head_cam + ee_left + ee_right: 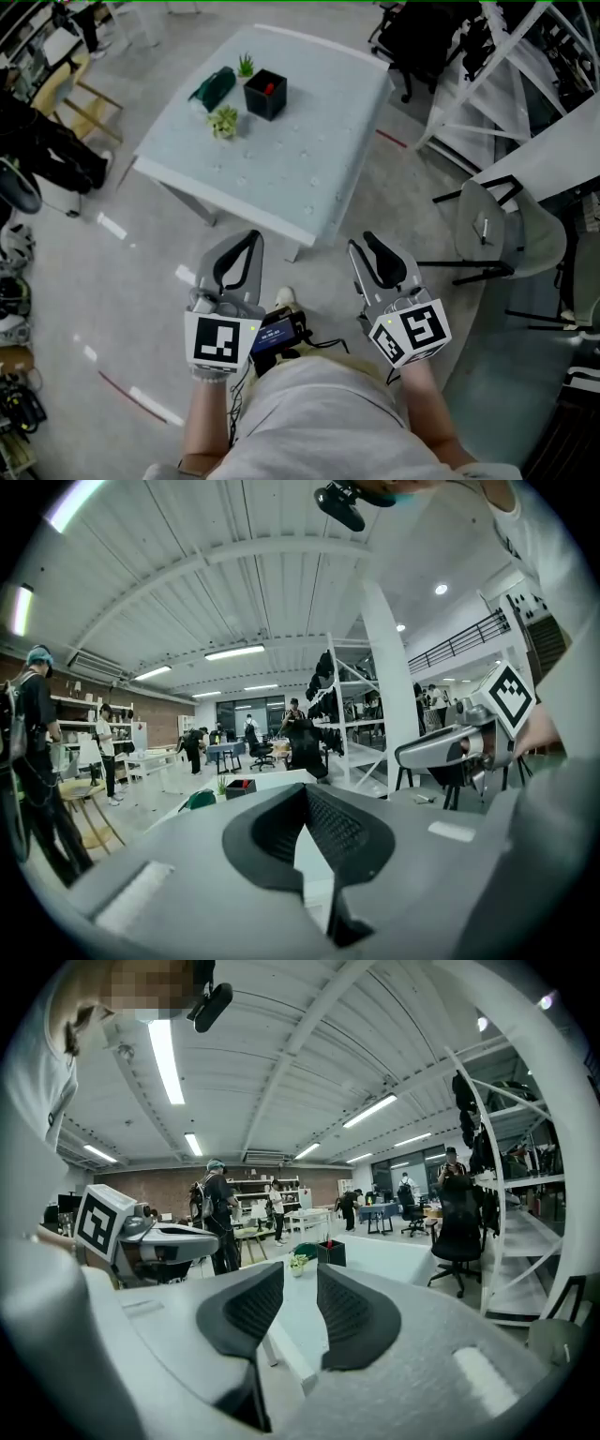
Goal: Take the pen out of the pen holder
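A black square pen holder (pixel 265 94) stands on the white table (pixel 309 159) ahead, with something red (pixel 270 89) showing in its top; whether that is the pen I cannot tell. Both grippers hang over the floor short of the table's near corner, well away from the holder. The left gripper (pixel 251 238) has its fingertips touching, with nothing in it. The right gripper (pixel 366 244) stands open and empty, a gap showing between its black pads (pixel 356 1312). From the right gripper (pixel 300 1274) the holder (pixel 331 1252) looks small and distant; from the left gripper (pixel 305 794) the holder (pixel 240 787) is also far off.
A green pouch (pixel 213 86) and two small plants (pixel 223 122) sit beside the holder. A grey chair (pixel 497 234) and white shelving frame (pixel 487 84) stand to the right, a wooden chair (pixel 89 103) to the left. Several people stand far back in the room (pixel 214 1213).
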